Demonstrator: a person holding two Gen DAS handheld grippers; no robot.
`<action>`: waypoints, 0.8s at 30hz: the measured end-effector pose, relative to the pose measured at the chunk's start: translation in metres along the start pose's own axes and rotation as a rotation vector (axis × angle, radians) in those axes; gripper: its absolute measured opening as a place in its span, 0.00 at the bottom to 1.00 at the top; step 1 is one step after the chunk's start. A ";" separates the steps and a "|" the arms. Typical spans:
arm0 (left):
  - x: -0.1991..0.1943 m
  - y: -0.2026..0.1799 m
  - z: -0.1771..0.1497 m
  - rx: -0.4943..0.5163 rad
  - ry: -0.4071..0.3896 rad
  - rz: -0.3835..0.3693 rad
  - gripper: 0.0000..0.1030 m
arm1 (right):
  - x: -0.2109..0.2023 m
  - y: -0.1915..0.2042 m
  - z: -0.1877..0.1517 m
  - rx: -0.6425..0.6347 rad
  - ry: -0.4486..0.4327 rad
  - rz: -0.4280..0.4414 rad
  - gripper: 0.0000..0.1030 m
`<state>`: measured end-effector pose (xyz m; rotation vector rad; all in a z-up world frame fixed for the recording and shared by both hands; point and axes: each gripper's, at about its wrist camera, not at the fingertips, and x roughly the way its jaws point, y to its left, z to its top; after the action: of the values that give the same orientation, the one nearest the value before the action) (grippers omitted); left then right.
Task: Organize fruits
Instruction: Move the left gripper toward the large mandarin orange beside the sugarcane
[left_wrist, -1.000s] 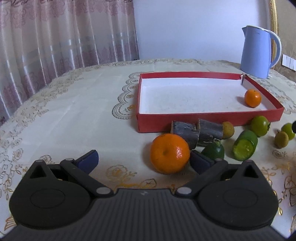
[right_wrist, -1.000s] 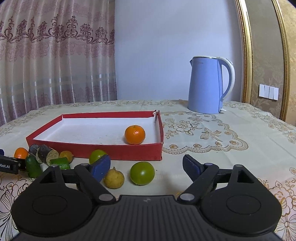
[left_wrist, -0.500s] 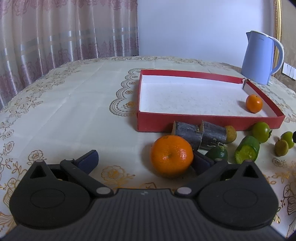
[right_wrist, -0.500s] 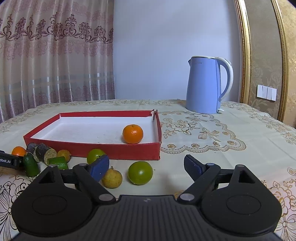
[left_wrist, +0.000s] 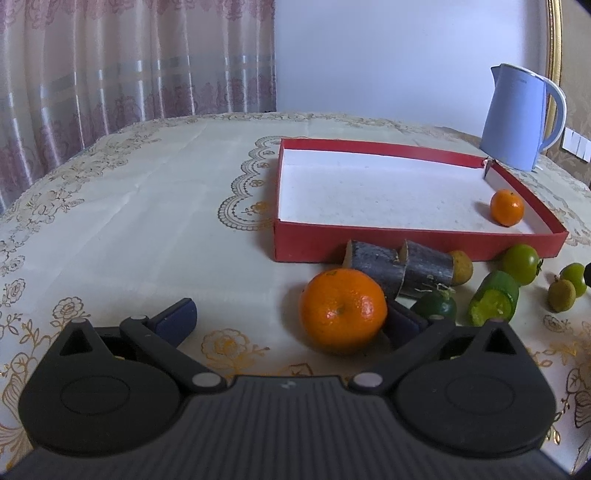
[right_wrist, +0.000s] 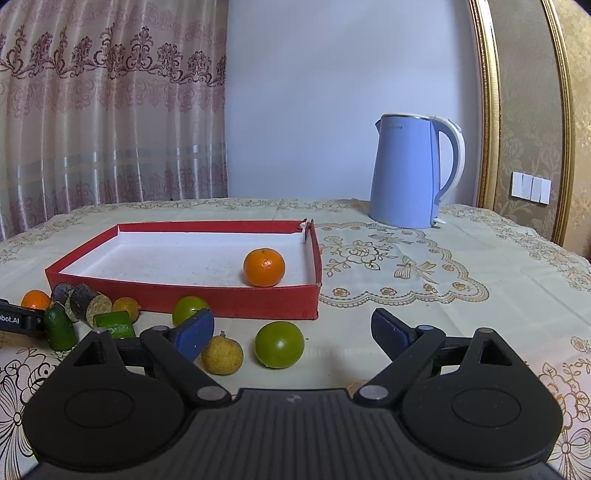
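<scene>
Left gripper (left_wrist: 291, 315): jaws spread wide; the large round orange mandarin (left_wrist: 343, 308) sits on the cloth between them, close against the right-hand blue pad (left_wrist: 404, 323); whether that pad touches the peel cannot be told, the fruit hiding the contact; the other pad stands well clear at 9 o'clock of the fruit.

Right gripper (right_wrist: 293, 330): jaws opening, nothing pinched; the round green fruit (right_wrist: 279, 344) and the small yellow-brown fruit (right_wrist: 222, 353) lie on the cloth between the pads, neither pressed.

Destination: shallow red cardboard tray with white floor (left_wrist: 417, 242); one small orange mandarin (left_wrist: 507, 207) already inside, near its right wall.

Loose pieces: two dark-skinned cylindrical cane sections (left_wrist: 400, 264), a green cut cucumber stub (left_wrist: 493, 302) and a dark green fruit (left_wrist: 435, 306) lie at 1 to 3 o'clock of the large mandarin, just outside the tray's near wall.

Bystander: pale blue electric kettle (right_wrist: 417, 177), beyond the tray's far right corner.

Step in hand (judged): early; one fruit boxed, the rest outside; left tool set to take the large mandarin.

Next move (judged): close the left jaws centred on the mandarin; lift clear of the cane sections; carry toward 12 o'clock over the red wall; release on the white floor.
</scene>
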<state>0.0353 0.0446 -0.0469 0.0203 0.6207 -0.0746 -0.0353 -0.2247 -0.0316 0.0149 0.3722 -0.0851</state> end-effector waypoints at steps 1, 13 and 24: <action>0.000 -0.001 0.000 0.002 0.000 0.004 1.00 | 0.000 0.000 0.000 0.000 -0.001 -0.001 0.90; -0.005 -0.009 -0.003 0.072 -0.032 0.027 0.97 | 0.001 0.000 0.000 -0.002 0.001 -0.005 0.90; -0.015 -0.020 -0.005 0.119 -0.053 -0.080 0.42 | 0.004 0.001 0.001 -0.004 0.009 -0.007 0.90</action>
<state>0.0185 0.0255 -0.0424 0.1085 0.5634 -0.1892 -0.0315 -0.2239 -0.0323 0.0101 0.3813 -0.0910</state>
